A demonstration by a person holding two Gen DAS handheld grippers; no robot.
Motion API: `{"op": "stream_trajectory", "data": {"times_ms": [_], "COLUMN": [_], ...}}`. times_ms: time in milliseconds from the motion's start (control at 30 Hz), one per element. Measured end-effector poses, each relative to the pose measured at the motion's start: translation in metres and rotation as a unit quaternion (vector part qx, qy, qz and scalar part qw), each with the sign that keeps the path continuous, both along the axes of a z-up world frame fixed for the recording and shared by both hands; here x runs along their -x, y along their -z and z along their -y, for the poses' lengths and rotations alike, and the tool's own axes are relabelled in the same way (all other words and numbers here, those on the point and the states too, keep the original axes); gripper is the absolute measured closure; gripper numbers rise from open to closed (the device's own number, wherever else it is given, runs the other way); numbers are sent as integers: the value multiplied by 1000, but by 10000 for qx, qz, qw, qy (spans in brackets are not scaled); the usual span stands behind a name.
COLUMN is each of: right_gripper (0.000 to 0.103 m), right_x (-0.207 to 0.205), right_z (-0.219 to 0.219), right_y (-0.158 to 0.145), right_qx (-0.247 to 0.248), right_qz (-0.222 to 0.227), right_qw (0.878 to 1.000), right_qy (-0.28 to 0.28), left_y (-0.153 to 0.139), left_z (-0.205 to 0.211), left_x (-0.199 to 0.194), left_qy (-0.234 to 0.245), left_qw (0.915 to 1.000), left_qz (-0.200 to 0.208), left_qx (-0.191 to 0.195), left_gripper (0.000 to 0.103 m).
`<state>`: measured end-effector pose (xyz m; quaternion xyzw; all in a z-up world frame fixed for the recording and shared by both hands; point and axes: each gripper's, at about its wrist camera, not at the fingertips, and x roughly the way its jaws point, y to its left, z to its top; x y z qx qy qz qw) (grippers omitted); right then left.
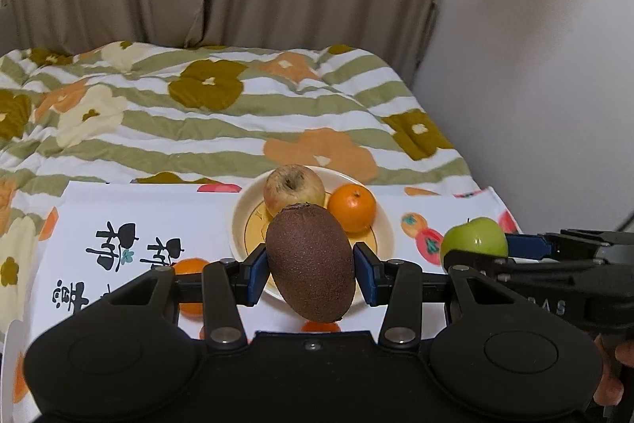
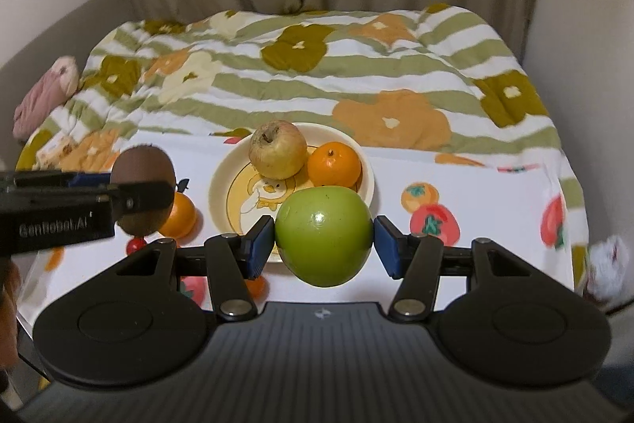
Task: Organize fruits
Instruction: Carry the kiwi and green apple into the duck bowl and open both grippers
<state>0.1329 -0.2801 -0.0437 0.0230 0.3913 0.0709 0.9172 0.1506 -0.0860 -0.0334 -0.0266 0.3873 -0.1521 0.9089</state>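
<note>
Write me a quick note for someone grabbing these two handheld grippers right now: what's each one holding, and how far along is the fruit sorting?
Left gripper: shut on the kiwi, raised near the plate.
Right gripper: shut on the green apple, also raised near it.
Done: yellowish apple and one orange lie in the plate.
Left: probably set down kiwi and green apple, then fetch the second orange lying on the cloth left of the plate.

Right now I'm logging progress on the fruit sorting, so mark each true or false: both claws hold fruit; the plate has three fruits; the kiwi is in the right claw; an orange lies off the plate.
1. Both claws hold fruit. True.
2. The plate has three fruits. False: only a yellowish apple and an orange.
3. The kiwi is in the right claw. False: the left claw grips it; the right grips the green apple.
4. A second orange lies off the plate. True.
</note>
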Motion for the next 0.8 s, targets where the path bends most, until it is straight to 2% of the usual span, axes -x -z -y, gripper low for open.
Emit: {"op": "stream_trajectory", "data": {"times_ms": [200,533,800], "right_gripper": [33,33,33], "right_x": [-37,-98,-122], "right_z": [11,14,14], "right_y": [18,59,87], "right_qx": [158,266,110], "right_qz": [-94,-371,-596], "right_qw": [9985,9913,9872], "right_qy": [-519,-1231,-1473], "left_y": [15,59,97], "left_z": [16,29,27], "left_x": [-28,-79,-106], "left_qy": [-313,-832,-1053], "left_qw": [9993,9942,9883], "left_qz": [-175,-615,-973], "left_qx": [-77,-278,-530], "left_gripper": [54,54,54]}}
